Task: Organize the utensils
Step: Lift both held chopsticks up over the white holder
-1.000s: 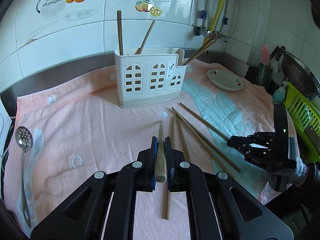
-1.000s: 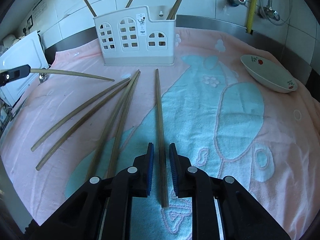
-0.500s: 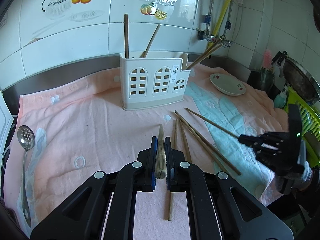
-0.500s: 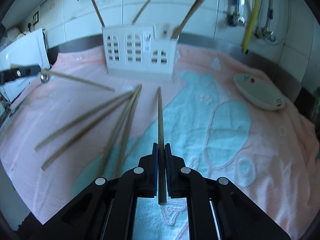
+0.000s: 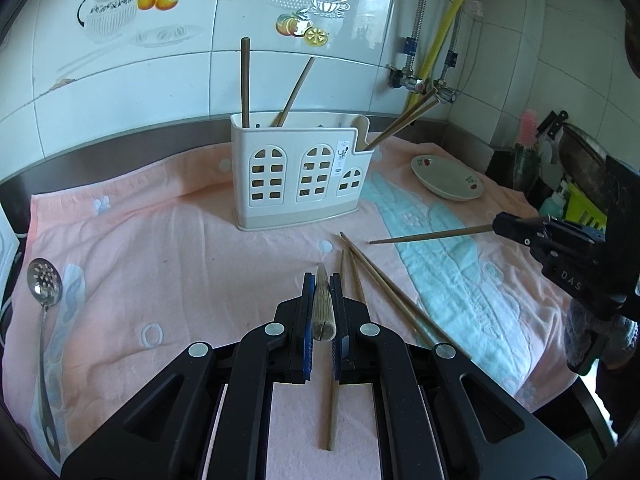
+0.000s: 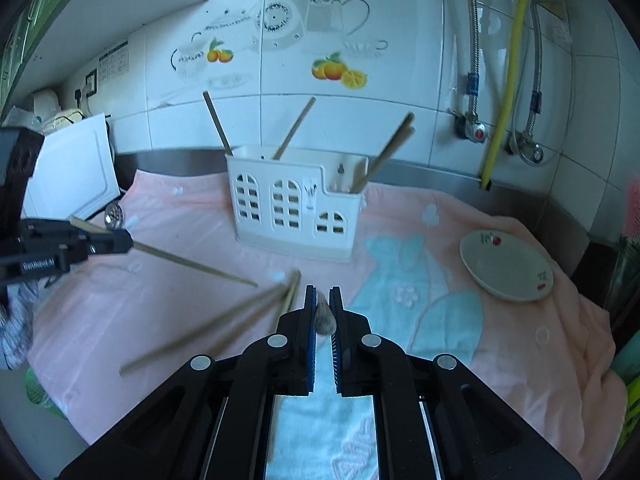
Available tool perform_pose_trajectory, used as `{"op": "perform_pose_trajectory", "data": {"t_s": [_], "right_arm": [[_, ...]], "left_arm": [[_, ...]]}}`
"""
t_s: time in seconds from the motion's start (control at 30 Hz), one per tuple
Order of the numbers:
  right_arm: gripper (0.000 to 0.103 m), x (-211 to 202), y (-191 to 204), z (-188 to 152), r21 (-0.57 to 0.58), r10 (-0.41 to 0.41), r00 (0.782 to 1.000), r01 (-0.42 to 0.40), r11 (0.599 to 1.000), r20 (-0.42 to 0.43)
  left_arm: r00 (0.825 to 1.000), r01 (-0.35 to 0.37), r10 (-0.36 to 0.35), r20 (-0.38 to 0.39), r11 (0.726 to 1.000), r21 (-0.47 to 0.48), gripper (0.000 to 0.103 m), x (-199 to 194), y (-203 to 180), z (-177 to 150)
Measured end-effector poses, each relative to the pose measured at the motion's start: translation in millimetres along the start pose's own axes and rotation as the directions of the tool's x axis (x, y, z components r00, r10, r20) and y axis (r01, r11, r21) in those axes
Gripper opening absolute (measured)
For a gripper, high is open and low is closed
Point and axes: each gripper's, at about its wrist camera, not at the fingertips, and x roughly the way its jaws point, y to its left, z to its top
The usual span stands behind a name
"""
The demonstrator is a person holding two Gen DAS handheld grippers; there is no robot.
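Note:
My left gripper [image 5: 321, 286] is shut on a wooden chopstick [image 5: 322, 308], seen end-on and held above the pink towel [image 5: 160, 248]. In the left wrist view my right gripper [image 5: 502, 227] hangs at the right, shut on another chopstick [image 5: 432, 235] that points left above the towel. The right wrist view shows that chopstick [image 6: 323, 316] end-on between the pads. The white utensil holder [image 5: 302, 172] stands upright at the back with several chopsticks in it. Several loose chopsticks [image 5: 380, 280] lie on the towel just right of my left gripper.
A slotted metal spoon [image 5: 44, 284] lies at the towel's left edge. A small white dish [image 5: 446, 178] sits at the back right. A white cutting board [image 6: 72, 176] leans at the far left. Pipes and a yellow hose [image 5: 440, 40] run down the tiled wall.
My right gripper shut on a chopstick that lay on the towel and lifted it clear. My left gripper stayed shut on its chopstick, almost in place.

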Motion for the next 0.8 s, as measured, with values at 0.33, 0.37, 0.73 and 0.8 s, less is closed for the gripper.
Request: {"op": "perform_pose_trajectory", "data": {"t_s": [0.33,0.37,0.73,0.8], "right_arm": [[0.006,6,-1,55,0.004,0.037,0.999,-0.036,0.999,-0.017],[0.006,7,-2,62,0.011,0.041,0.999,-0.041,0.999,-0.025],[0.006,9,-18,144,0.01,0.059,0.997,-0.058,0.998,-0.043],[0.006,8,-22,159,0.012,0.056,0.998,-0.055,0.998,-0.033]], "left_arm": [[1.0,0.005,-0.005,0.021,1.0,0.016,0.006,-3,1,26],[1.0,0.006,-0.007,0.021,1.0,0.016,0.006,-3,1,29],[0.995,0.056,-0.059,0.085,0.998,0.03,0.006,-24,0,97],[0.992,0.056,-0.061,0.112,0.997,0.048,0.006,-35,-2,112]]}}
